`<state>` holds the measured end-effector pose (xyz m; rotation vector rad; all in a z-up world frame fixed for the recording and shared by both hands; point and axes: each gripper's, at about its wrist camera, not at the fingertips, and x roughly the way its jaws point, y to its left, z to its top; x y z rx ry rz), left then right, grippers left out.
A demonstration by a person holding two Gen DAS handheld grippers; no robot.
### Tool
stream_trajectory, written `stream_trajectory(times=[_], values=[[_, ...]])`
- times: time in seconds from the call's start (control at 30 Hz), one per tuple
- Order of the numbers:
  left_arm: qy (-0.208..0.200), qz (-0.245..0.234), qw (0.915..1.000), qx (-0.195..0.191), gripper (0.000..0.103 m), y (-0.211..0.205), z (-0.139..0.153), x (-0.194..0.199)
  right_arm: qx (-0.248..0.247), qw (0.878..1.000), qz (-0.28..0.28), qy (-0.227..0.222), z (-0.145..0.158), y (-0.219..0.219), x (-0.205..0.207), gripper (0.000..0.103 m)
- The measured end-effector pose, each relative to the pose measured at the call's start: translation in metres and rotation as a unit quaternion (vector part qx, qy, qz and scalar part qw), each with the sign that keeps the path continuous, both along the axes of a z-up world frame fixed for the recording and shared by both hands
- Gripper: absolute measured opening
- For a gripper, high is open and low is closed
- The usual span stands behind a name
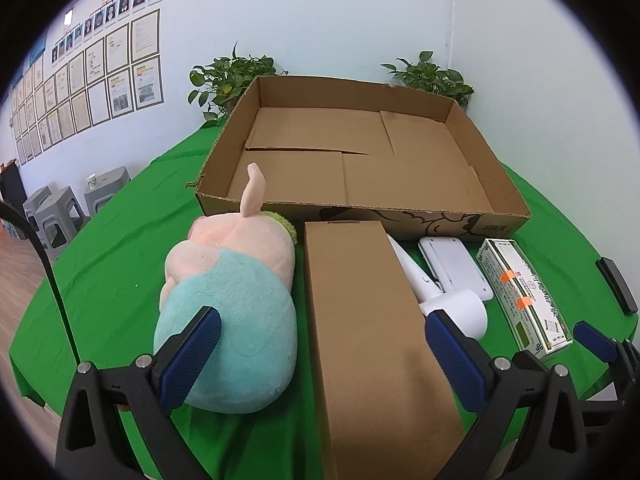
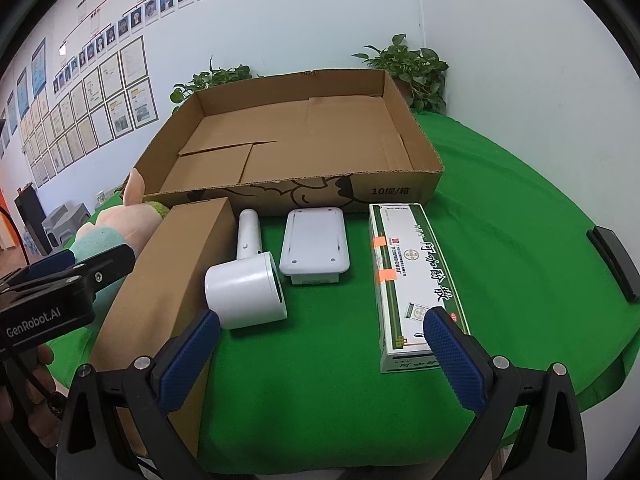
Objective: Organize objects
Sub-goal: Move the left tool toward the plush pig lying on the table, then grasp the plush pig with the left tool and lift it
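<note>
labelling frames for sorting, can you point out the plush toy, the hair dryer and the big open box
plush toy (image 1: 232,312), left wrist view, on its teal body
hair dryer (image 2: 246,288), right wrist view, on its round white barrel
big open box (image 2: 396,190), right wrist view, on its printed front wall

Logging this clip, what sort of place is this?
Probably an office or company room: rows of staff portraits and framed certificates on the wall, potted plants, grey plastic stools.
</note>
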<state>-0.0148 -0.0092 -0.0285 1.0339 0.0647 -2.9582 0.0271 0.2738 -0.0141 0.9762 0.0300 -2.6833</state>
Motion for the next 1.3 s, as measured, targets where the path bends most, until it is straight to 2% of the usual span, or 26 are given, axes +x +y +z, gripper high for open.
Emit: stream_trajectory(times=[0.13, 0.3, 0.77, 1.03, 1.13, 1.3], values=[[0.001, 0.003, 1.0, -0.009, 0.102, -0.003, 0.0, 0.001, 0.0, 1.0, 0.012, -0.008, -0.005, -0.011, -0.003, 0.103], [0.005, 0.006, 1.0, 0.003, 0.102, -0.01, 0.001, 0.003, 0.007, 0.999, 0.029, -0.016, -0.01, -0.024, -0.006, 0.103], [0.001, 0.014, 0.9999, 0.002, 0.102, -0.02, 0.007, 0.004, 0.006, 1.0, 0.01, -0.016, -0.012, -0.024, -0.007, 0.103], [0.008, 0.024, 0.9997, -0.003, 0.102, -0.036, 0.013, 0.007, 0.011, 1.0, 0.022, -0.011, -0.009, -0.029, 0.0, 0.103], [0.008, 0.038, 0.9992, 0.005, 0.102, -0.049, 0.014, 0.007, 0.0, 0.998, 0.067, -0.009, -0.005, -0.035, 0.003, 0.102], [-0.002, 0.037, 0.9991, 0.019, 0.102, -0.071, 0.01, 0.011, -0.013, 0.984, 0.174, 0.034, 0.015, -0.05, 0.018, 0.099]])
